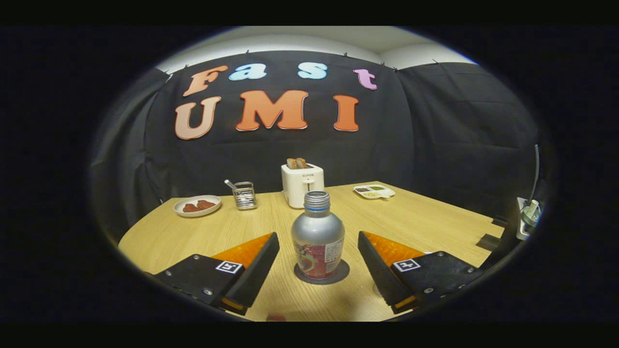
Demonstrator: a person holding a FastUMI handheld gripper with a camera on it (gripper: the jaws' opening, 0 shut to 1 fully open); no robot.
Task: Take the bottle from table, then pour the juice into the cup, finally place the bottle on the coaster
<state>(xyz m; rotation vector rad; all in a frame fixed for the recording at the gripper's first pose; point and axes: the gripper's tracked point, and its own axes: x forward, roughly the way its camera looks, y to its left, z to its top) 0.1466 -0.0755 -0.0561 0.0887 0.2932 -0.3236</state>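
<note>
A silver bottle (317, 235) with a red label and an uncapped threaded neck stands upright on a dark round coaster (338, 276) on the wooden table (425, 222). My gripper (318, 240) is open. Its two fingers flank the bottle, one on each side, and there is a clear gap between each finger and the bottle. Nothing is held. A faint curved rim, maybe glass, peeks out beside the right finger (382, 263); I cannot tell what it is.
At the back of the table stand a white toaster (302, 184) with toast in it, a wire holder (244, 195), a plate of red food (197, 206) to the left and a divided white tray (374, 191) to the right. Black cloth walls close the booth.
</note>
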